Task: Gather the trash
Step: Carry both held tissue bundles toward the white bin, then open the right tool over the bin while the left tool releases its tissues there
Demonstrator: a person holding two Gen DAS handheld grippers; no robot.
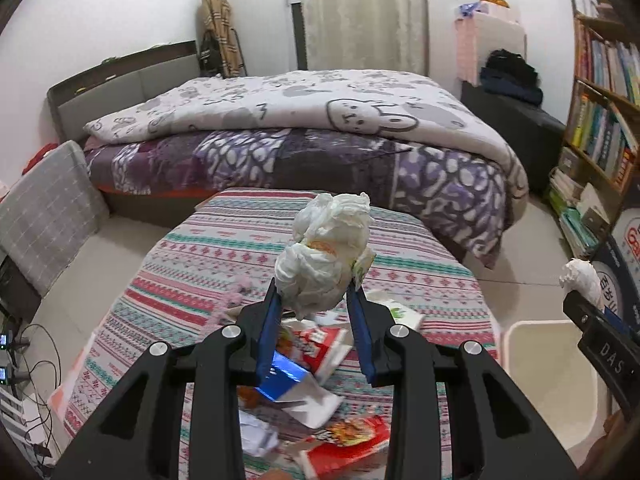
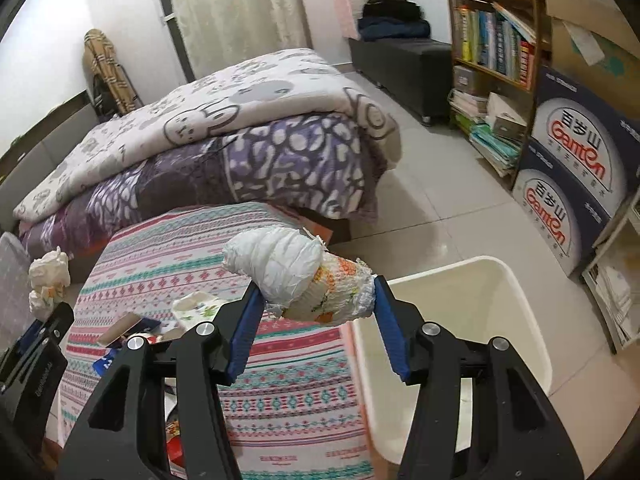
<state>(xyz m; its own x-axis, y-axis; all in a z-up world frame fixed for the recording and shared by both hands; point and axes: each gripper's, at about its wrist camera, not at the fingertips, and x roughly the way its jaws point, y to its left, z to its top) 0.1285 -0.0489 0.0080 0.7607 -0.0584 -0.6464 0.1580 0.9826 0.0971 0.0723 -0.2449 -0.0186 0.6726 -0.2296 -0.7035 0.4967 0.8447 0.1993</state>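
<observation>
My left gripper [image 1: 314,294] is shut on a crumpled white diaper [image 1: 326,252], held above the striped tablecloth [image 1: 192,264]. It also shows at the left edge of the right wrist view [image 2: 48,280]. My right gripper [image 2: 316,300] is shut on a rolled white diaper with orange print [image 2: 304,276], held by the near-left rim of the white bin [image 2: 516,304]. That diaper shows in the left wrist view [image 1: 582,274]. Red snack wrappers [image 1: 344,440] and a blue packet [image 1: 280,378] lie on the table under my left gripper.
The white bin [image 1: 552,368] stands on the floor right of the table. A bed with quilts [image 1: 300,128] is beyond the table. A bookshelf [image 2: 492,36] and stacked water cartons [image 2: 572,168] stand at the right. Cables [image 1: 24,380] lie at the left.
</observation>
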